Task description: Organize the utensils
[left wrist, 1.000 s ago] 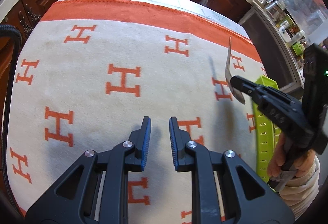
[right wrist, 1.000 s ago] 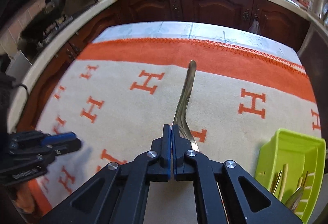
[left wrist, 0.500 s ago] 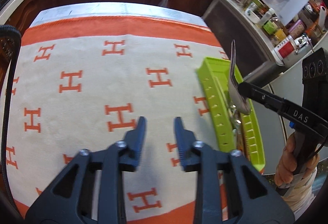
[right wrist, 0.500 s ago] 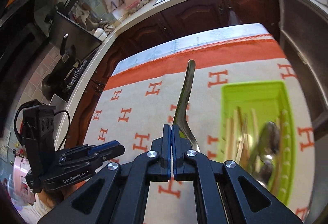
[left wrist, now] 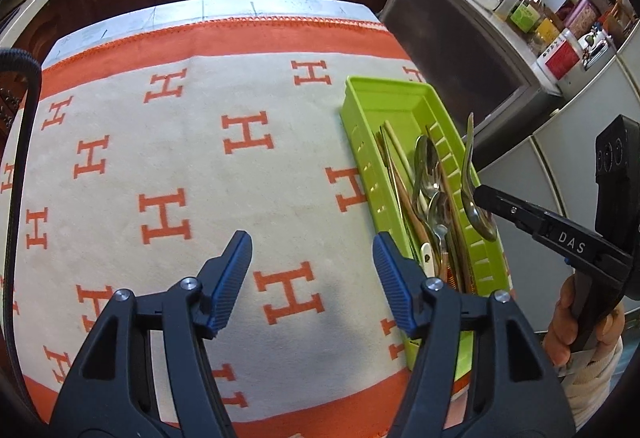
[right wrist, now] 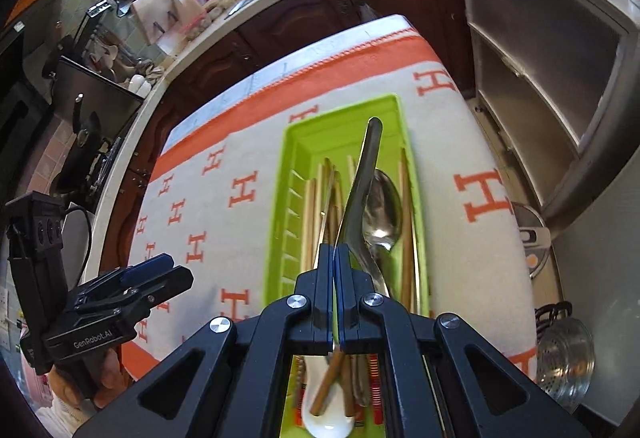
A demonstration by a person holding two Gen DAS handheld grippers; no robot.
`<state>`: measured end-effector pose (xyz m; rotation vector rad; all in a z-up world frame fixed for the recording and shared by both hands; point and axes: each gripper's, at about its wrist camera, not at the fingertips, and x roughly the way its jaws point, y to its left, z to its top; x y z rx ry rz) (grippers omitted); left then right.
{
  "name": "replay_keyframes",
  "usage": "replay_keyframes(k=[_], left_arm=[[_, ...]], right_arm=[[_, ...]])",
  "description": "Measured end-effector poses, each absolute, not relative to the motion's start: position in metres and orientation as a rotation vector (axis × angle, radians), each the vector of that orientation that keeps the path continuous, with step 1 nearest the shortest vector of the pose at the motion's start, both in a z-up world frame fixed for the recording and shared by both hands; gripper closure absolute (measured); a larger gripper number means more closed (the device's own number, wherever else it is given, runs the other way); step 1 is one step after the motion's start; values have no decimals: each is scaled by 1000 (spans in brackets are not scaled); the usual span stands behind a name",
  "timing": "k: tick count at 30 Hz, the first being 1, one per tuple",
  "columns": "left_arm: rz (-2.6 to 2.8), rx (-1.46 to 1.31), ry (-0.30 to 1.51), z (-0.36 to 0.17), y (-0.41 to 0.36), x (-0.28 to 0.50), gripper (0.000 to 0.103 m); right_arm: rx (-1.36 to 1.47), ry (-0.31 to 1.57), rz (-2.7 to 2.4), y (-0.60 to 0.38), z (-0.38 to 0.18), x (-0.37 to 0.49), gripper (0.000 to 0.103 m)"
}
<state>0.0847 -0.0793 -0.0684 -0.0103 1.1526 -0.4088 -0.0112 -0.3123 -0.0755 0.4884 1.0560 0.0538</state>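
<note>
"DAS" printed on right tool [left wrist: 478, 193]; "GenRobot.AI" on left tool [right wrist: 160, 270]. Only right view: white spoon [right wrist: 326, 416] low in green tray [right wrist: 276, 222]. Left tool spread wide, holding nothing. Right tool clamped on metal spoon [right wrist: 362, 189], up over tray on H-print cloth [left wrist: 200, 165].

Right gripper [left wrist: 478, 193]: "DAS" in white on its black arm, seen from left wrist view. Left gripper [right wrist: 170, 270]: "GenRobot.AI" in pale letters on its black body, right wrist view. Cloth [left wrist: 248, 165]: repeated orange "H" on cream ground. Jar labels on counter too small to read.
</note>
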Motion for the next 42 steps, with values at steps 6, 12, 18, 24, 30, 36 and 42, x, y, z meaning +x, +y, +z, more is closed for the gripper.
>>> replay_keyframes(k=[6,12,18,24,30,36,42], left_arm=[[-386,-2,1162,-76,-87,85,43],[-379,-15,1165,-76,-88,83,43],[-374,-19,1158,-72,-87,77,43],[-366,-25,1147,-66,-80,68,43],[-361,-23,1127,-58,-70,56,43],[-357,-19,1102,-52,-55,36,43],[-315,35,1036,-41,-37,10,43]], right_arm=[[478,1125,40,-314,-100,-3,101],[451,1082,28,-306,-98,-3,65],[420,1012,41,-297,-71,-16,63],[375,980,64,-281,-52,-29,63],[356,965,85,-269,-42,-42,63],[359,971,95,-256,-40,-57,63],[360,973,106,-238,-35,-73,63]])
